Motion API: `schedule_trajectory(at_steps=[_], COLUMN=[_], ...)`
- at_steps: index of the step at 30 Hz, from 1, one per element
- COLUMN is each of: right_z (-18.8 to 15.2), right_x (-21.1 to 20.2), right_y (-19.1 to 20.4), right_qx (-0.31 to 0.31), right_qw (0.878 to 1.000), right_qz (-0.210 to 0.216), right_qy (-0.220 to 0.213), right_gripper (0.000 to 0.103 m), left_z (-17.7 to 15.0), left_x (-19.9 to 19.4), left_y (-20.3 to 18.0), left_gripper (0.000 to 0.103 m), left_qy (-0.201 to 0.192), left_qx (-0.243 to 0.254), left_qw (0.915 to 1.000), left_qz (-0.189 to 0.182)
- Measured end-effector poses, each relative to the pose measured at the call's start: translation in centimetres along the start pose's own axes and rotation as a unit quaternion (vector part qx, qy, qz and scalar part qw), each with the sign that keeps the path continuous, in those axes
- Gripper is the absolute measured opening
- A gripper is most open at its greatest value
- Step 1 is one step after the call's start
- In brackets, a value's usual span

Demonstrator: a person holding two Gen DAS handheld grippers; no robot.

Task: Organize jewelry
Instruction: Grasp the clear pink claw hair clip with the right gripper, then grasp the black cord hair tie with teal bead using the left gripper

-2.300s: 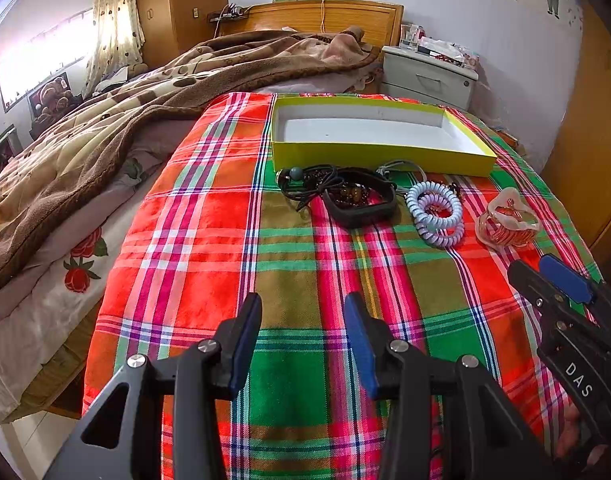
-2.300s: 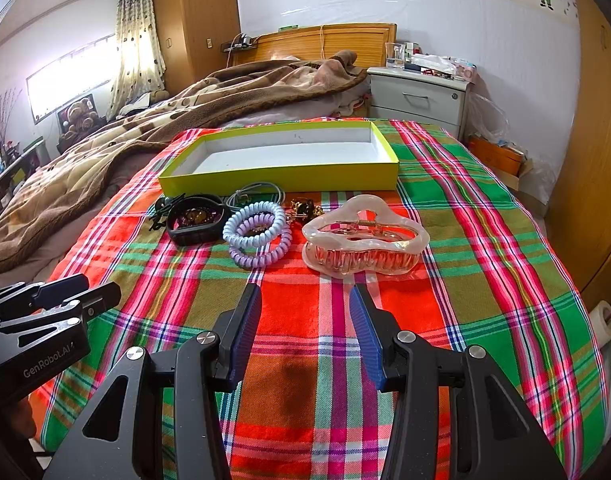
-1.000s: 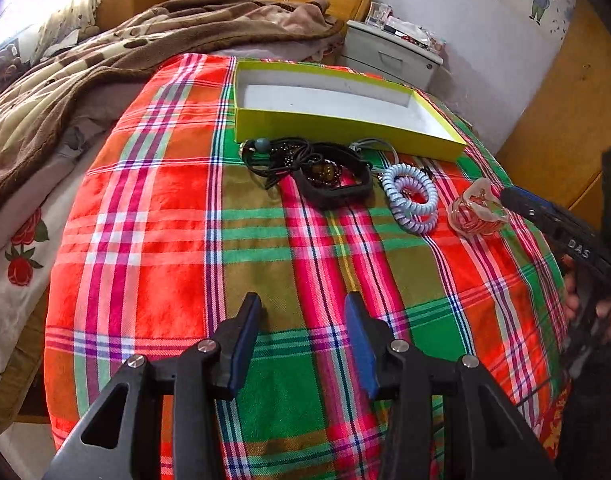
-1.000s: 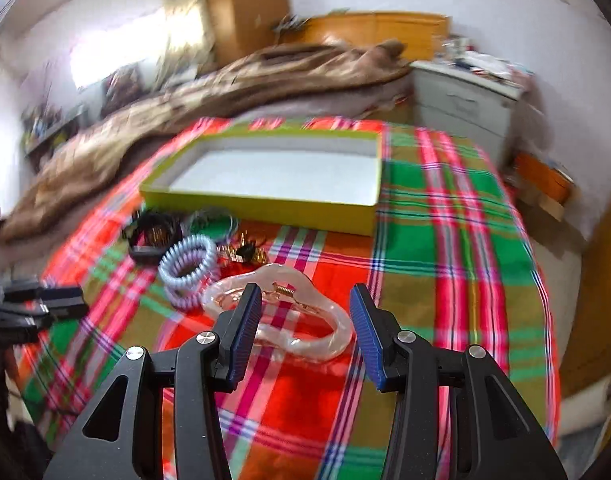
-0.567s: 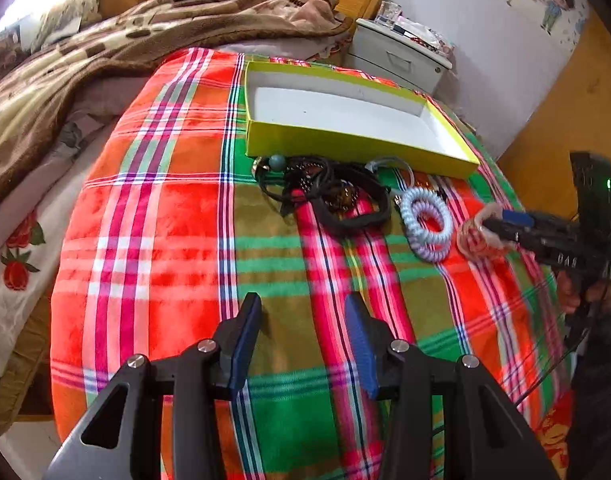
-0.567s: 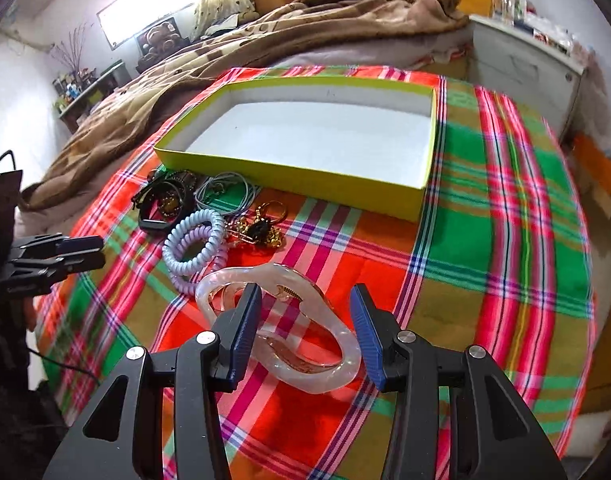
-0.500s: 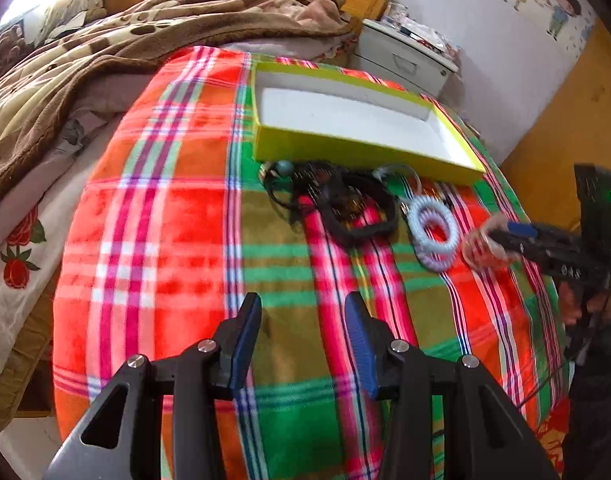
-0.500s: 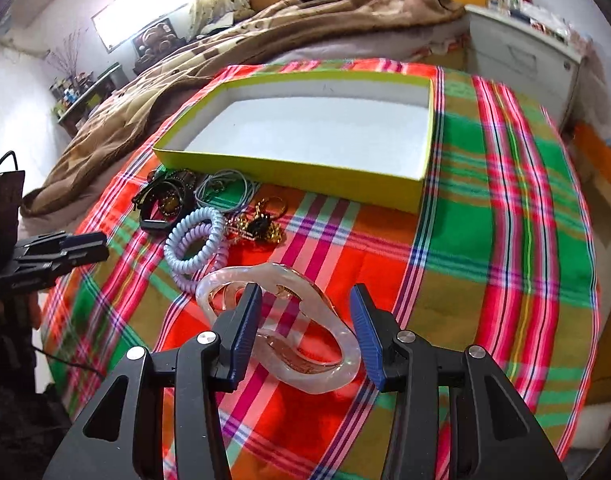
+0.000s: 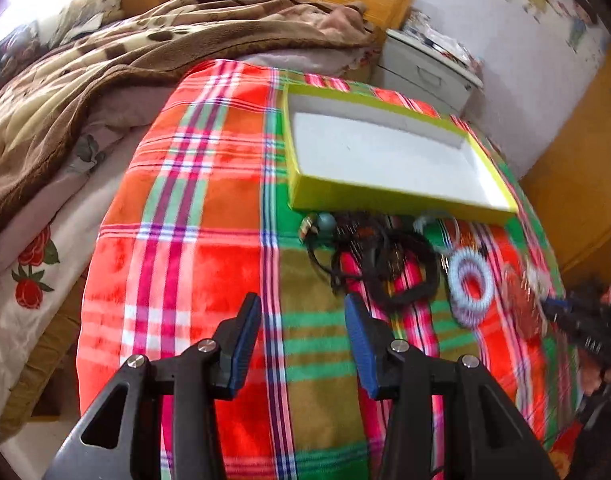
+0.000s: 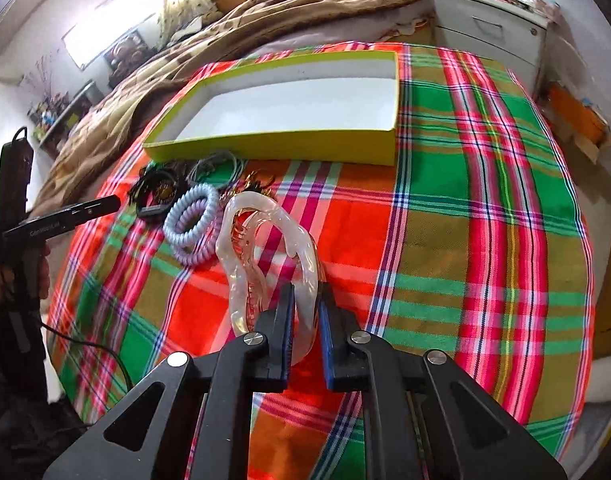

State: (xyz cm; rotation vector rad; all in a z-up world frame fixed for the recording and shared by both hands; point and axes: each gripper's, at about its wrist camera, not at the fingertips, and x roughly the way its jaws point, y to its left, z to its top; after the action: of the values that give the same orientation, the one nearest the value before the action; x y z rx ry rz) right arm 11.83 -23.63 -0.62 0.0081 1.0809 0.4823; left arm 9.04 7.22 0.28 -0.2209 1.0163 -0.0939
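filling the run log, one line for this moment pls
right hand-held gripper: closing on clear hair claw | left hand-held gripper: open, empty | yellow box: empty

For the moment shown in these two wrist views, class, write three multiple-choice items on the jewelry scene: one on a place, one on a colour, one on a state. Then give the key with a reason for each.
1. Where does the yellow-green box lie relative to the pile of hair ties?
A. Beyond it, farther up the plaid blanket
B. On top of it
C. On the nightstand

2. What colour is the inside of the box?
A. Black
B. White
C. Red

3. What is between the right gripper's jaws?
A. Nothing
B. The coiled hair tie
C. The translucent pink hair claw

Key:
1 A, the box sits past the hair ties on the blanket.
2 B, its floor and inner walls are white.
3 C, the closing jaws have the claw's rim between them.
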Motion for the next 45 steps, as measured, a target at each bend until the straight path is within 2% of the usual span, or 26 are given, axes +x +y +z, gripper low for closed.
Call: schedule_trajectory(at_steps=[4,7,9,10,15,20,27,30,34,40,45], right_z=[0.2,0.1,0.0,-0.1,-0.2,-0.2,-0.2,-0.3,-0.3,-0.8,-0.8], right_x=[0.3,0.2,0.0,0.0,-0.2,-0.2,-0.2,-0.3,-0.4,-0.8,-1.5], right_y=[-0.5,0.3,0.8,1.0,0.8,0.5,0.4,0.4,0.5,0.5,0.6], right_qx=[0.019,-0.005,-0.018,-0.018,-0.009,0.004,0.013,0.016,0.023,0.034,0.044], right_qw=[1.000,0.999,0.998,0.998,0.998,0.998,0.998,0.998,0.997,0.996,0.994], right_qz=[-0.004,-0.036,-0.054,-0.055,-0.054,-0.050,-0.049,-0.051,-0.051,-0.058,-0.067], right_qy=[-0.015,-0.024,-0.029,-0.031,-0.038,-0.041,-0.044,-0.046,-0.049,-0.060,-0.077], right_gripper=[0.015,0.014,0.013,0.013,0.013,0.013,0.013,0.013,0.013,0.013,0.013], left_z=[1.5,2.6,3.0,3.2,3.5,3.7,4.0,3.9,3.4,2.9,2.8], left_x=[0.7,1.2,1.5,1.9,3.3,4.3,4.8,4.7,4.3,3.5,2.1], left_y=[0.2,0.4,0.3,0.1,-0.8,-1.6,-2.5,-2.7,-2.8,-1.6,-1.1], left_gripper=[0.045,0.045,0.045,0.045,0.045,0.045,0.045,0.036,0.011,0.003,0.002], left_qy=[-0.005,-0.006,-0.012,-0.012,0.009,0.025,0.025,0.023,0.020,0.011,-0.011], left_qx=[0.001,-0.006,0.002,0.014,0.056,0.080,0.106,0.113,0.114,0.078,0.061], left_qw=[0.9999,0.9999,0.9995,0.9988,0.9968,0.9945,0.9909,0.9908,0.9913,0.9958,0.9973], left_qz=[0.011,0.009,0.031,0.045,0.056,0.062,0.079,0.071,0.062,0.046,0.038])
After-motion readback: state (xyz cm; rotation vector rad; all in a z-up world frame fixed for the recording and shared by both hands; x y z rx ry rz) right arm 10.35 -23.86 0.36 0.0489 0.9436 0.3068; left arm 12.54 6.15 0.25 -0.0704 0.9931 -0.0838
